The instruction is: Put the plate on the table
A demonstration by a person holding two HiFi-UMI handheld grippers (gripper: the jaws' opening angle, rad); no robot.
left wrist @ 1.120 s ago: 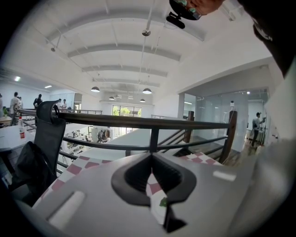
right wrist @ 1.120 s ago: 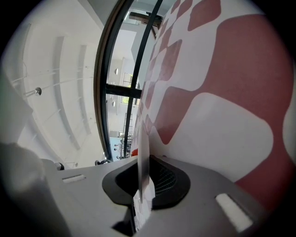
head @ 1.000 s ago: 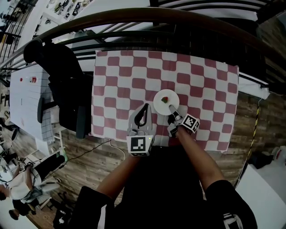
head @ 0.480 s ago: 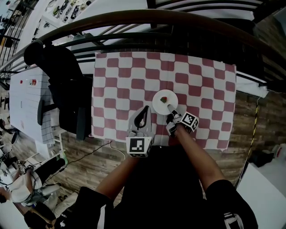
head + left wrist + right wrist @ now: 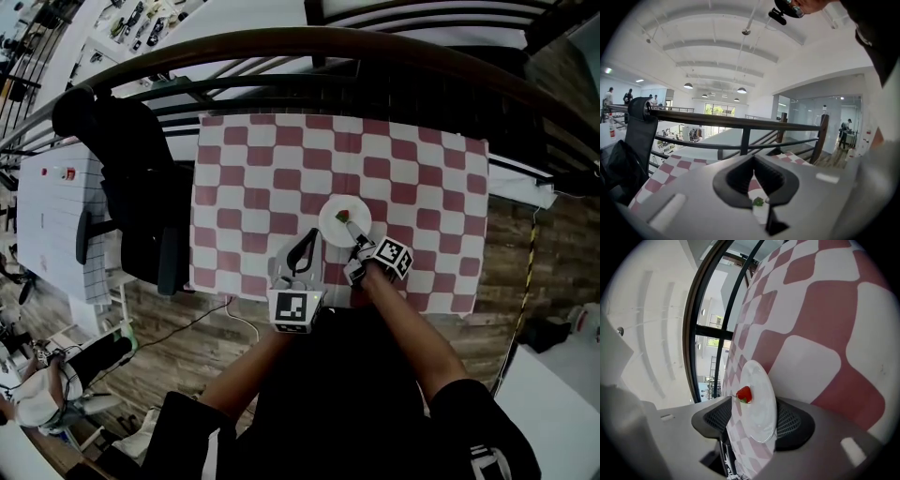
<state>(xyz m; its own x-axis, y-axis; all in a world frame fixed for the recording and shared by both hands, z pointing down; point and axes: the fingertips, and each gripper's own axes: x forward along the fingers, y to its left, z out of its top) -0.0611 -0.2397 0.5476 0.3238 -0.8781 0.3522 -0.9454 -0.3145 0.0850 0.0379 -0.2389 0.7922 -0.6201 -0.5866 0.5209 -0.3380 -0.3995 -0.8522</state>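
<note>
One plate — right jaws newly apart

Wooden floor, curved dark railing

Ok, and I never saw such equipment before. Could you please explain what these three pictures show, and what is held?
There is no robot: a person carries two hand-held tools, each ending in a claw. The head view is from a camera on the person's head, looking down; each gripper view is from a camera riding on one tool. On the chequered table lies a white plate with a strawberry on it. The right claw has just been opening: its jaws stand apart around the plate's edge without pressing it. The left claw is shut and empty, close to the plate.
</note>
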